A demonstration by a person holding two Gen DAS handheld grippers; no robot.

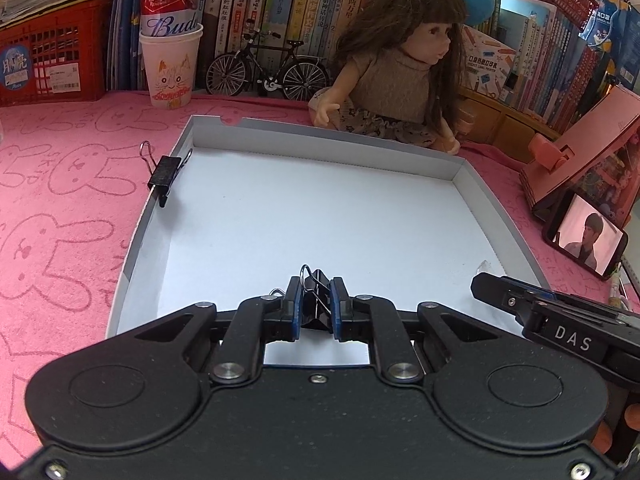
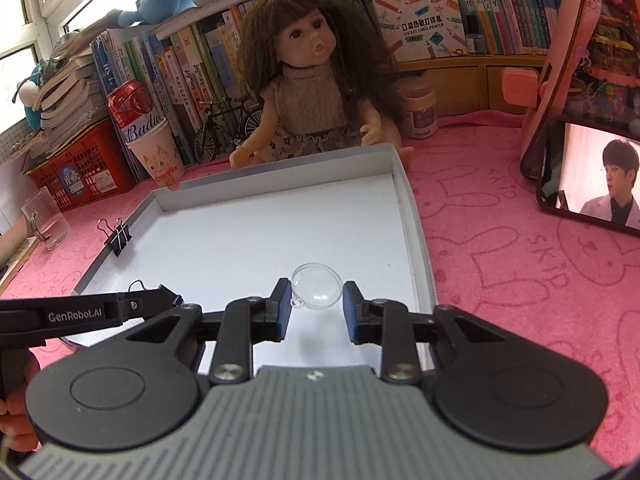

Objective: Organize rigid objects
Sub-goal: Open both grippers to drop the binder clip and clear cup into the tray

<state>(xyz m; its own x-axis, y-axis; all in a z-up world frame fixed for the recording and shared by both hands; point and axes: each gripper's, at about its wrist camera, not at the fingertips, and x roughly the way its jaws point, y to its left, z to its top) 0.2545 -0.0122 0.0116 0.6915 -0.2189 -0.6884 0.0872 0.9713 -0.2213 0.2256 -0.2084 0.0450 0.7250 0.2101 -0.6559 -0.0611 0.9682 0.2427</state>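
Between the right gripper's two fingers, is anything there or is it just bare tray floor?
In the right wrist view, a clear plastic dome lies on the white tray between the open right gripper fingers, close to both pads.

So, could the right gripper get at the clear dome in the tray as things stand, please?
Probably yes: the right gripper is open with the dome just ahead between its fingers, and nothing lies between them on the tray.
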